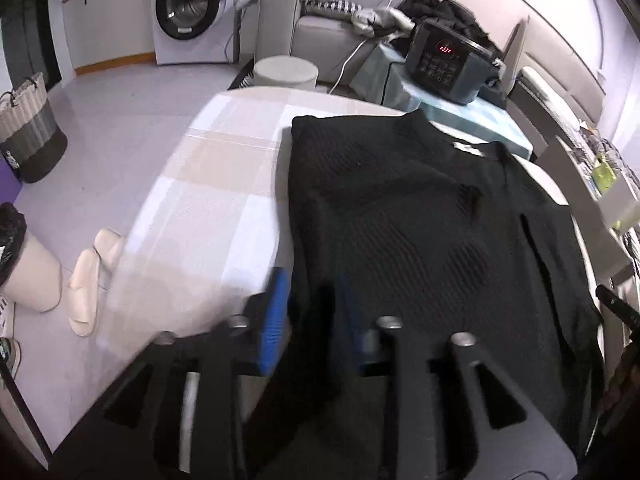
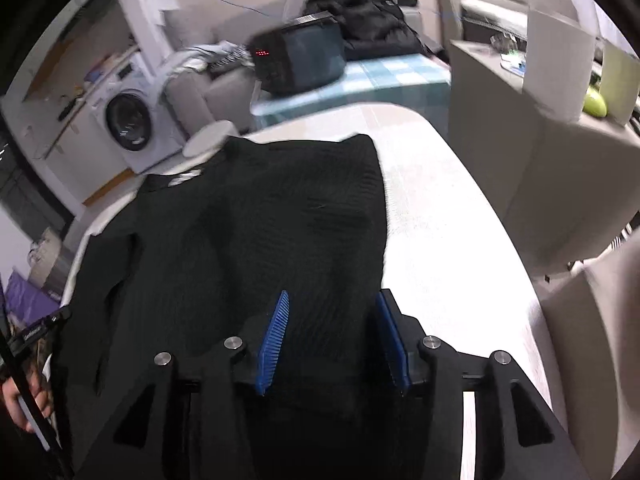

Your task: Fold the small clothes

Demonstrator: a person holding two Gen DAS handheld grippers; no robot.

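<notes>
Black knit sweater lies flat on the checked surface, straight ahead of both tools. Looks like soft ribbed knit: limp, light to medium weight, no stiffness, will drape and stretch, and the rib gives good friction for the pads. Judgement: pinch at hem corners or side edges through all layers; a mid-panel grab would just bunch it.

Long axis runs away from the tools: hem at the near end, collar with its white label at the far end. One side seems already folded in, since the far left edge reads as a straight line.

Left tool: blue pads apart, straddling the sweater's near left edge; fabric sits between them but isn't clamped.
Right tool: pads apart, over the near right part of the sweater, the right pad about at its edge.

Beyond the far end: dark appliance with red display on a teal cloth; washing machine further back left.
</notes>
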